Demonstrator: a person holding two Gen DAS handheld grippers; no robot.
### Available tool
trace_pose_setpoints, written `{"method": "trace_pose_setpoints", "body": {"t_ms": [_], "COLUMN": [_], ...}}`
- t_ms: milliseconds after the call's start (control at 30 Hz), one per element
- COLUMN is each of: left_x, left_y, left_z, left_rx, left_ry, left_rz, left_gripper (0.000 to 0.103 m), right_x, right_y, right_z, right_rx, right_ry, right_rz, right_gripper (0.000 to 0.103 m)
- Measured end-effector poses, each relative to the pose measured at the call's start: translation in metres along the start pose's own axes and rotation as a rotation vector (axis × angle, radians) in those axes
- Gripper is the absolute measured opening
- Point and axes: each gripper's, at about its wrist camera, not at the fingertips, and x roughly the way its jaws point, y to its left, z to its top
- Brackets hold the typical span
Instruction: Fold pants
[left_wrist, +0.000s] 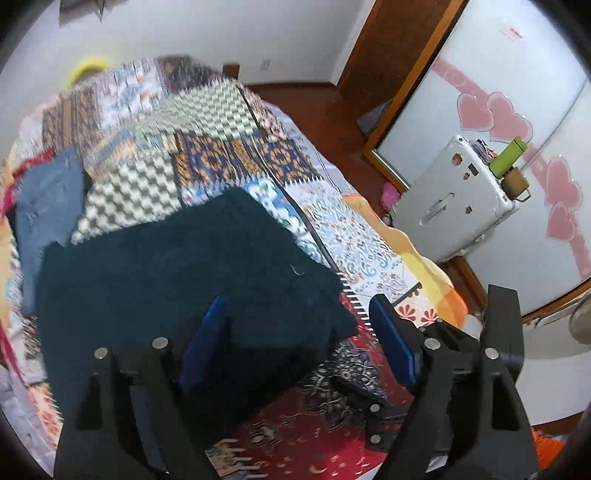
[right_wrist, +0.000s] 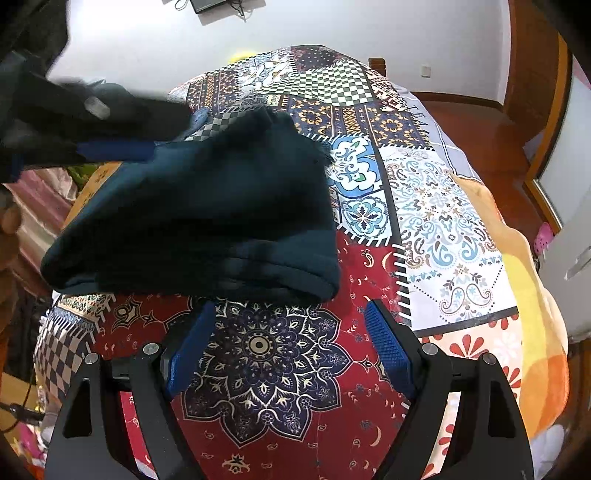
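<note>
Already folded into a compact bundle, the dark pants (right_wrist: 199, 206) lie on the patchwork bed (right_wrist: 443, 206). Both grippers, left (left_wrist: 295, 332) and right (right_wrist: 291, 339), hover with jaws wide apart, empty; little seems left.

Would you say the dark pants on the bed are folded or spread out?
Folded: the dark pants lie as a compact stack, with layered edges along the near side.

The left gripper (left_wrist: 295, 332) is hovering with its jaws wide apart over the dark teal pants (left_wrist: 177, 273), which are lying folded on the patchwork quilt (left_wrist: 229, 155). A blue garment (left_wrist: 44, 199) is lying left of them. A white suitcase (left_wrist: 454, 199) is standing beside the bed.
</note>
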Motion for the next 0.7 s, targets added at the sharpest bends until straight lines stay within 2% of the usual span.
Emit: {"method": "trace_pose_setpoints", "body": {"t_ms": [67,167,300,333,533,667,700], "left_x": [-0.007,-0.015,-0.015,-0.014,0.013,0.059,0.072], "left_y": [0.004,0.028,0.077,0.089,0.180,0.232,0.244], "left_z": [0.003,0.009,0.022,0.023,0.039,0.046,0.047], "left_rx": [-0.004,-0.018,-0.055,-0.065,-0.161,-0.205,-0.213], "left_ry": [-0.027,-0.070,-0.087,-0.086,0.004,0.126,0.158], "left_rz": [0.030,0.126,0.279,0.294,0.348,0.353,0.374], "left_gripper": [0.083,0.087,0.087,0.087,0.087,0.087,0.087], "right_x": [-0.001,-0.001,0.003,0.005,0.018,0.024,0.025], "right_y": [0.003,0.007,0.010,0.012,0.022,0.027,0.028], "right_z": [0.001,0.003,0.005,0.006,0.011,0.017,0.018], "right_rx": [-0.005,-0.013,-0.027,-0.034,-0.081,-0.116,-0.114], "right_ry": [0.000,0.001,0.010,0.016,0.047,0.053,0.054], "right_rz": [0.001,0.003,0.012,0.015,0.000,-0.028,-0.028], "right_gripper": [0.080,0.080,0.080,0.080,0.082,0.083,0.083]}}
